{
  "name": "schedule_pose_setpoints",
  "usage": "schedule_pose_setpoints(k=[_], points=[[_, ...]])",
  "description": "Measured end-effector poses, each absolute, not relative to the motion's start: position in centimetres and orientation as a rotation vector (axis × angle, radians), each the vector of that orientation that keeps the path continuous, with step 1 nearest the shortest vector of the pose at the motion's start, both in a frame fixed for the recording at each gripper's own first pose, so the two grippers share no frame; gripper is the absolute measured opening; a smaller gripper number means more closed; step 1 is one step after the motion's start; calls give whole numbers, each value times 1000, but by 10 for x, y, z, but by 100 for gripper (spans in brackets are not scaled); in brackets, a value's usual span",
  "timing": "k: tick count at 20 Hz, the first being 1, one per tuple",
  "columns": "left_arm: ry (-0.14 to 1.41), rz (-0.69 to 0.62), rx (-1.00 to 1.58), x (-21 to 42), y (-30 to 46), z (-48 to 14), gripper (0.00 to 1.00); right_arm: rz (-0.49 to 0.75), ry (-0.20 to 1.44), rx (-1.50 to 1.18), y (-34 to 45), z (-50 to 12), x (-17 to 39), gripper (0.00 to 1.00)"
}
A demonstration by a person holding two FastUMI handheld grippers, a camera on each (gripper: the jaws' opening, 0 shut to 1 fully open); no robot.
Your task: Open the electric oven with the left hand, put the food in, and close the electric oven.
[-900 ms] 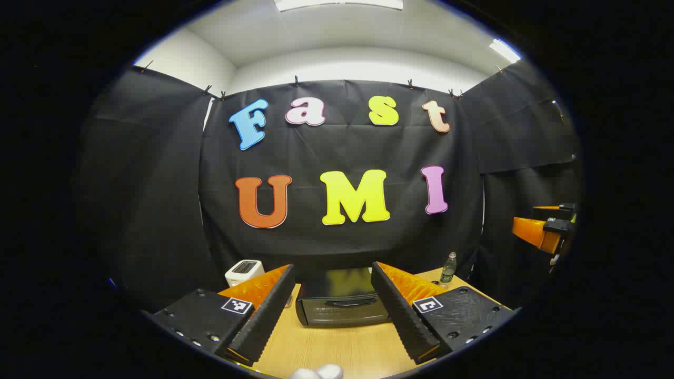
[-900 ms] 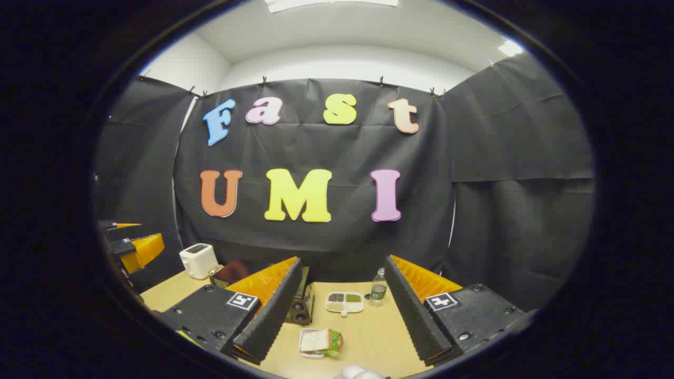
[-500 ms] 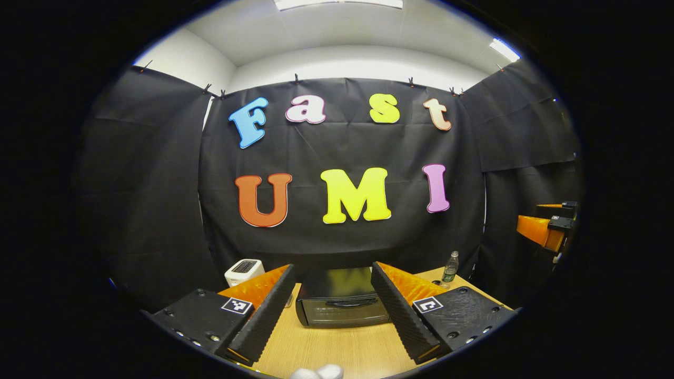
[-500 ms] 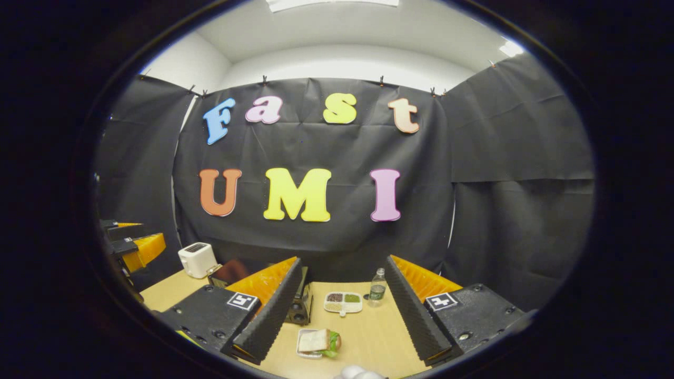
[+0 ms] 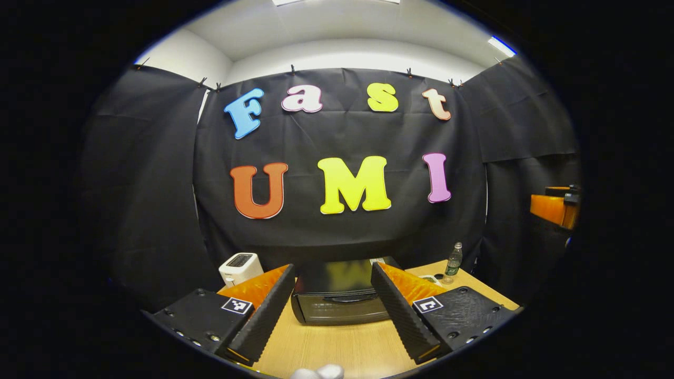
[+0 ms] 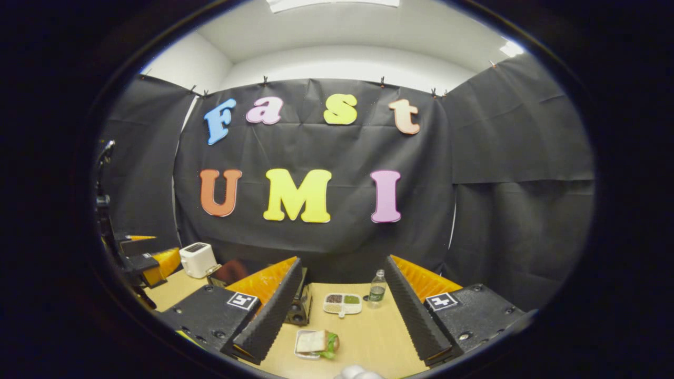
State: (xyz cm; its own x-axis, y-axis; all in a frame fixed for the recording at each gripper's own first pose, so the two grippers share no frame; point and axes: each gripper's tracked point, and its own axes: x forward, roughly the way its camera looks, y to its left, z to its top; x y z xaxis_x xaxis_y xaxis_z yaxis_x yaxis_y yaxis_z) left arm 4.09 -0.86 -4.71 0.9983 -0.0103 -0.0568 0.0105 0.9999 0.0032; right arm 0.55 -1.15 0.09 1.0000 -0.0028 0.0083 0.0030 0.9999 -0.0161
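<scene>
left gripper (image 5: 330, 310) released, oven (image 5: 339, 300) dead ahead, door closed, lined up for handle | right gripper (image 6: 342, 310) released above sandwich (image 6: 316, 343), waiting

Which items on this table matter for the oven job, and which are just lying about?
Job: electric oven, door shut; sandwich on its small tray; left gripper, open, facing the oven; right gripper, open, above the sandwich.

Lying about: toaster; water bottle; divided dish.
</scene>
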Motion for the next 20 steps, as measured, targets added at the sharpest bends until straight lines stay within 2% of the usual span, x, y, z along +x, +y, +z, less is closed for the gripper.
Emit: schedule_pose_setpoints(k=[8,9,10,17,20], points=[[162,-54,-33,107,-36,-123,95,-101,18,-91,-49,1,-6,95],[187,-58,-38,118,-39,-136,100,-113,22,-97,-53,1,-7,95],[200,-57,-33,128,-40,-146,95,-126,30,-105,-56,0,-8,95],[318,-69,-26,191,-46,-213,96,-191,70,-128,-70,-5,-8,95],[370,-62,-12,197,-44,-232,96,-203,92,-119,-71,-10,-6,95]])
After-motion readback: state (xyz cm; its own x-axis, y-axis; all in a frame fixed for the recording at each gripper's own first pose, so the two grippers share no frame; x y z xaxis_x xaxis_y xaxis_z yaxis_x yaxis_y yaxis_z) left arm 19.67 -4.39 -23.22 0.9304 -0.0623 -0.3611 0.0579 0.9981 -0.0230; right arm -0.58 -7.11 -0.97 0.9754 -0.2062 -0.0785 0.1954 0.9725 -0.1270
